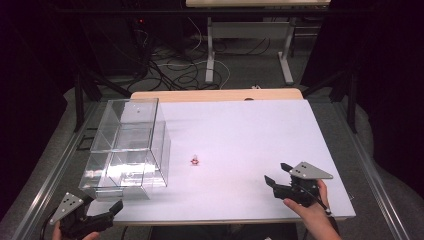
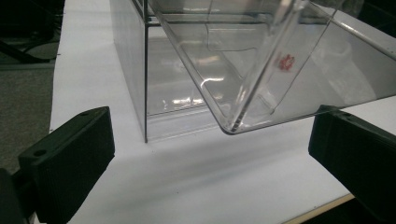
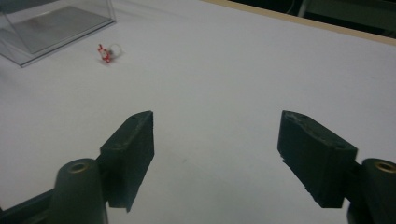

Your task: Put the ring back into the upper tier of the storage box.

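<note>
A clear plastic drawer box (image 1: 131,142) stands on the left of the white table top (image 1: 250,130), with a clear drawer (image 2: 261,70) sticking out toward the near edge. A small red and white object (image 1: 195,160) lies on the table just right of the box; it also shows far ahead in the right gripper view (image 3: 106,52). At the near left corner my left gripper (image 1: 114,207) is open, its jaws wide apart in front of the drawer's corner and touching nothing. My right gripper (image 1: 277,173) rests near the front right, open and empty (image 3: 217,122), pointing toward the small object.
The table's wooden far edge (image 1: 215,95) borders a floor with cables and another table's legs (image 1: 211,55). Metal rails (image 1: 370,165) run along both sides. White surface stretches between the box and the right gripper.
</note>
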The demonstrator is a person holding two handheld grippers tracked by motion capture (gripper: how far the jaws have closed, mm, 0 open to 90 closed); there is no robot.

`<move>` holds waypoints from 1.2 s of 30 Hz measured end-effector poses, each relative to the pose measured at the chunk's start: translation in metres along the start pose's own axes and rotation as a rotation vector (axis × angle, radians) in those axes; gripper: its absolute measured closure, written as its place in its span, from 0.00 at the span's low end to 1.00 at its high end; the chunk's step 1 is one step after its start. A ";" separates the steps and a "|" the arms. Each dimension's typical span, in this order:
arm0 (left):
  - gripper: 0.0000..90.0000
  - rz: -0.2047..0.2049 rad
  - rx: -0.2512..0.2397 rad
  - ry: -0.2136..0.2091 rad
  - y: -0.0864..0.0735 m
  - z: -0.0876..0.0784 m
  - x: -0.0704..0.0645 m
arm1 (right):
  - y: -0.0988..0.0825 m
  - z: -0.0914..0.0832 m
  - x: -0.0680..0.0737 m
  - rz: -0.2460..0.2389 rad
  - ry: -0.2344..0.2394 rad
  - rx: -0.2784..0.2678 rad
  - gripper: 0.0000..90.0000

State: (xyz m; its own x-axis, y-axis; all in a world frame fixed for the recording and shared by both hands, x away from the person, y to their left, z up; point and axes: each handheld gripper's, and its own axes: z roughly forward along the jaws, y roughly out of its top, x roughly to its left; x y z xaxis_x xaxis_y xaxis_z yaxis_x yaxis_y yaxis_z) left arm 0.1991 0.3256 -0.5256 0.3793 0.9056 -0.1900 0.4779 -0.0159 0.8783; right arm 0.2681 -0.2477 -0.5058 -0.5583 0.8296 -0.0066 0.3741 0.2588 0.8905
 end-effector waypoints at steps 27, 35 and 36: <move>0.01 0.006 0.000 -0.013 0.002 -0.001 -0.001 | 0.053 0.082 0.058 -0.034 0.233 -0.002 0.43; 0.01 0.002 0.000 -0.011 0.002 -0.001 -0.001 | 0.066 0.100 0.066 -0.058 0.255 0.008 0.43; 0.01 0.002 0.000 -0.011 0.002 -0.001 -0.001 | 0.067 0.102 0.068 -0.057 0.255 0.017 0.43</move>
State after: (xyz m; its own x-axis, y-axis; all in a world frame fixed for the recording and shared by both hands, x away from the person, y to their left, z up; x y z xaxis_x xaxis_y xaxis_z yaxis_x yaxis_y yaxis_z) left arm 0.1984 0.3252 -0.5234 0.3889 0.9007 -0.1935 0.4777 -0.0176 0.8784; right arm 0.3310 -0.1237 -0.4929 -0.7471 0.6620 0.0602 0.3478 0.3122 0.8841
